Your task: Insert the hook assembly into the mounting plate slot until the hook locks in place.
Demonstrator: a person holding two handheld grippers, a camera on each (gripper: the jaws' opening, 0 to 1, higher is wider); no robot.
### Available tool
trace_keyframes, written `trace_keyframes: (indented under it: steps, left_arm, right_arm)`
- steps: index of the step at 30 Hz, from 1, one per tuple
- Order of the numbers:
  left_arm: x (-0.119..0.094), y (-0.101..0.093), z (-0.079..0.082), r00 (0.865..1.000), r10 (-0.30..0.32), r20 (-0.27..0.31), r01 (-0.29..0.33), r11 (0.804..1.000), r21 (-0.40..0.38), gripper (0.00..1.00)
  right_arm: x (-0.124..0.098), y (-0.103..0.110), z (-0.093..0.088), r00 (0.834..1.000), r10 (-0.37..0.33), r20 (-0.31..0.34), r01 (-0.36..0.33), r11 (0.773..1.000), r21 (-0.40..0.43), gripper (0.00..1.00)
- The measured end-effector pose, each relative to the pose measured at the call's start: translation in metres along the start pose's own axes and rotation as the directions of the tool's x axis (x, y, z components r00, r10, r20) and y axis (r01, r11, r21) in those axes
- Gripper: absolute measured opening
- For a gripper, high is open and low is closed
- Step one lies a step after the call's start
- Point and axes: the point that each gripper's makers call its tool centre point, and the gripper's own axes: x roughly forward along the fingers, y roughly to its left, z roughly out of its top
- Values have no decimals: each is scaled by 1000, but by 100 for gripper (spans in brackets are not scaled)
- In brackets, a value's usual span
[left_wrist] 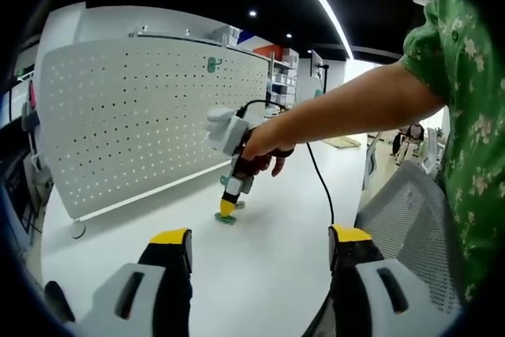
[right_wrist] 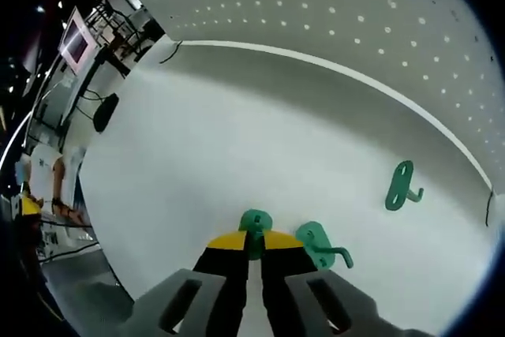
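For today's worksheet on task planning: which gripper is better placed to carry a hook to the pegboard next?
Right. The right gripper is shut on a green hook on the table, while the left gripper is open, farther back.

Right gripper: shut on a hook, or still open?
Shut on a green hook: the right gripper has its yellow-tipped jaws nearly together with the hook's plate pinched between them, low over the white table.

A person's hand (left_wrist: 264,150) is pressing the right tongs (left_wrist: 226,209) onto a green hook (left_wrist: 226,219) on the white table (left_wrist: 268,266), with a pegboard (left_wrist: 142,116) standing at ten o'clock and the left tongs (left_wrist: 260,246) gaping wide at six o'clock.
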Motion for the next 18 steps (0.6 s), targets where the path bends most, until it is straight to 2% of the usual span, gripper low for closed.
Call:
trace_keyframes:
  steps: [18]
  left_arm:
    - [-3, 3, -1, 1000, 8, 7, -8, 1000, -9, 72]
  right_arm:
    - [5, 5, -1, 999, 14, -50, -15, 1000, -21, 2]
